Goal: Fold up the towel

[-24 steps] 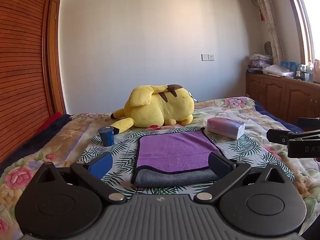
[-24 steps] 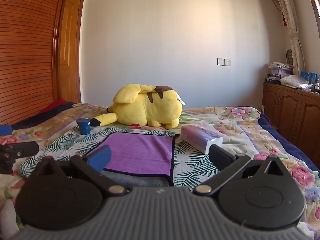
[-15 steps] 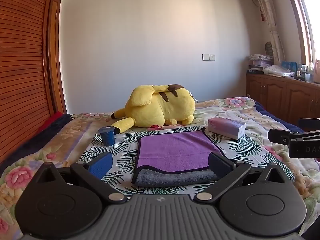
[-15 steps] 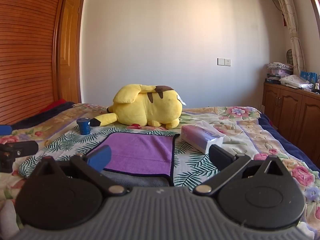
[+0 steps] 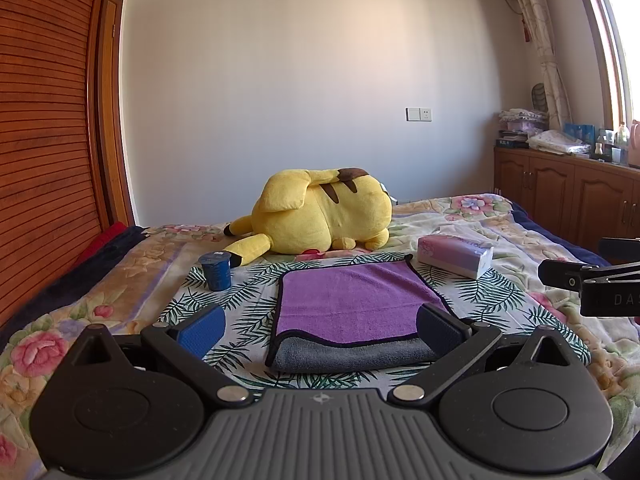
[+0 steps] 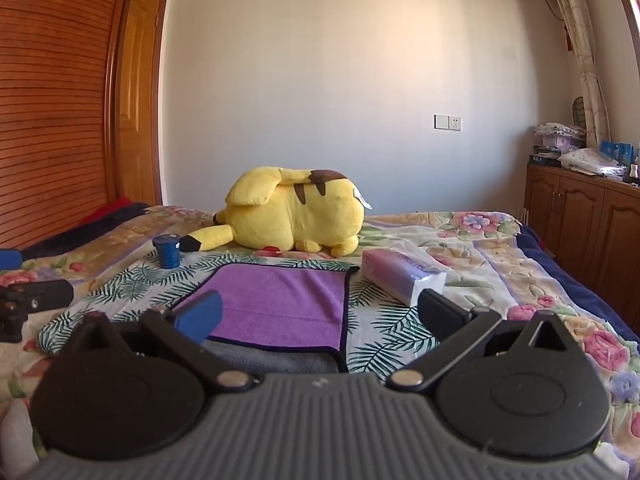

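A towel, purple on top with a grey underside and dark trim, lies folded flat on the bed; it also shows in the right wrist view. Its grey lower layer sticks out at the near edge. My left gripper is open and empty, hovering just short of the towel's near edge. My right gripper is open and empty, near the towel's near right corner. Each gripper shows at the edge of the other's view: the right one and the left one.
A yellow plush toy lies behind the towel. A blue cup stands to the towel's left, and a tissue pack lies to its right. The floral bedspread covers the bed. Wooden cabinets line the right wall.
Both grippers stay open and nearly still. The views shift only very slightly; the towel has not moved.
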`<state>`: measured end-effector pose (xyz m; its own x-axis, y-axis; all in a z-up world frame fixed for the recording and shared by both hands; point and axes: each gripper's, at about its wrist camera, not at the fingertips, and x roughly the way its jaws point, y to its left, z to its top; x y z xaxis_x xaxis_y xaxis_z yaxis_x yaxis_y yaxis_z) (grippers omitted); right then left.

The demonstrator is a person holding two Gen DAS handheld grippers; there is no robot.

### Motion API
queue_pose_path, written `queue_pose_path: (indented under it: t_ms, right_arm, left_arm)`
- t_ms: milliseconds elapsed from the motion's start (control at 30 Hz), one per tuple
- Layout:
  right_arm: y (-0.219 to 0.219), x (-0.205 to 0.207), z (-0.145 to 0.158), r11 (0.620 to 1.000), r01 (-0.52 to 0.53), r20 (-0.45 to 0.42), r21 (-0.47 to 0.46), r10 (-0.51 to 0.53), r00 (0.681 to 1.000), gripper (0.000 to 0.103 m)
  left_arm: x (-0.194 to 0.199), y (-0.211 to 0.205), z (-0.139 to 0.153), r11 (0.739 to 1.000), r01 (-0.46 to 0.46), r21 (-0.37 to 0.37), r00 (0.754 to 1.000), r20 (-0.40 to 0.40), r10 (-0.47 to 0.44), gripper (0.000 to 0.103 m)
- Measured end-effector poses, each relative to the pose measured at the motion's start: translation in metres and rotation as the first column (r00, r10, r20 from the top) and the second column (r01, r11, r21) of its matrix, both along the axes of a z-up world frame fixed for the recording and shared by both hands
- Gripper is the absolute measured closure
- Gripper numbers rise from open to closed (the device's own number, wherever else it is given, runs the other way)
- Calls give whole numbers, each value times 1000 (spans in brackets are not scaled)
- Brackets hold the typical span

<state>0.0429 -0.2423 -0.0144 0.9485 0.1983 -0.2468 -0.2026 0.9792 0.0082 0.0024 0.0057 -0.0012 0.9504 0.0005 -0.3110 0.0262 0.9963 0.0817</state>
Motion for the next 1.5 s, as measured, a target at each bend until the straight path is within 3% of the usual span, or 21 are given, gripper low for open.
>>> queue_pose_path:
  t_ms: [1500]
  right_arm:
    - [3, -2, 2, 1000, 0, -2, 0, 0, 1000, 0]
  left_arm:
    - [-1, 1, 3, 1000, -2, 9, 1000, 2, 2, 16]
